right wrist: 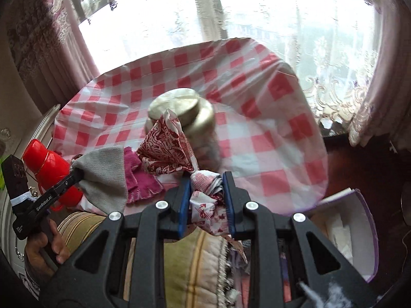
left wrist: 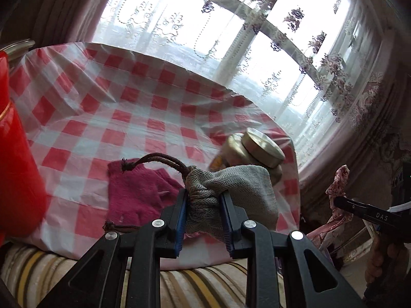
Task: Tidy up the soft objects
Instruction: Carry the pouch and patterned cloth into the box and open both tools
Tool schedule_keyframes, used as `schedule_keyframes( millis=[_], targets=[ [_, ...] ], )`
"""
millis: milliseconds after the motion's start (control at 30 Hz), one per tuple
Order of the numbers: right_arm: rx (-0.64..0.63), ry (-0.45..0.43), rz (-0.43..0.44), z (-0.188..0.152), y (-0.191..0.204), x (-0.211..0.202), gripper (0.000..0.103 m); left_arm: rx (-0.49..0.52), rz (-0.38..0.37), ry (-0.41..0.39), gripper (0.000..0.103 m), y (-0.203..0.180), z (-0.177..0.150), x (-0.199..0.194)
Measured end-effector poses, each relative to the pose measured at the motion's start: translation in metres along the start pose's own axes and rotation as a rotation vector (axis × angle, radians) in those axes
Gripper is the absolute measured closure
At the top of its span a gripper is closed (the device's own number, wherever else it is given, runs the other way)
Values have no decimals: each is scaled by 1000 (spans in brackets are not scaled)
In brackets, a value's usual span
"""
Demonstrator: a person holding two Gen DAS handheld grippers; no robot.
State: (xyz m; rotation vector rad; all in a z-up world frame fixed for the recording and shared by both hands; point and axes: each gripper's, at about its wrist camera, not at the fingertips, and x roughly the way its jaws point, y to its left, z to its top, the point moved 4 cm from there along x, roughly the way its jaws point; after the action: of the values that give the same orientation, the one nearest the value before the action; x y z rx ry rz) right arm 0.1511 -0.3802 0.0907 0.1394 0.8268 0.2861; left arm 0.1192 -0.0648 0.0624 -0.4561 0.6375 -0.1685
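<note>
My left gripper (left wrist: 204, 195) is shut on the gathered neck of a grey herringbone drawstring pouch (left wrist: 244, 187), held above the near edge of the checked table; its brown cord (left wrist: 154, 157) arches to the left. The right wrist view shows the same pouch (right wrist: 102, 177) hanging from the left gripper (right wrist: 75, 173). My right gripper (right wrist: 206, 179) is shut on a bunched red-and-white patterned cloth (right wrist: 167, 148) that stands up from the jaws. A magenta knit glove (left wrist: 138, 192) lies flat on the tablecloth, also visible as the glove (right wrist: 141, 179) behind the pouch.
A red-and-white checked tablecloth (left wrist: 115, 107) covers the table before a curtained window. A gold-lidded jar (right wrist: 190, 118) stands mid-table. A red bottle (left wrist: 18, 154) is at the left edge. A striped cushion (left wrist: 195, 282) lies below; an open white box (right wrist: 354, 231) sits at lower right.
</note>
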Motion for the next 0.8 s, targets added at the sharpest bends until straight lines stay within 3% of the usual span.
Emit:
schedule_keyframes(
  millis=[267,467,800],
  targets=[
    [172,-9,-104,-51,-105,-52,75,89,-167,224,77,-106,-48,37],
    [289,-25,-143,-84,-165,-74,75,237,-226,375,77,-182,-92,62],
    [404,-58,-154,-118,-222,-94,75,651,-279,662,77,-262,-174,108]
  ],
)
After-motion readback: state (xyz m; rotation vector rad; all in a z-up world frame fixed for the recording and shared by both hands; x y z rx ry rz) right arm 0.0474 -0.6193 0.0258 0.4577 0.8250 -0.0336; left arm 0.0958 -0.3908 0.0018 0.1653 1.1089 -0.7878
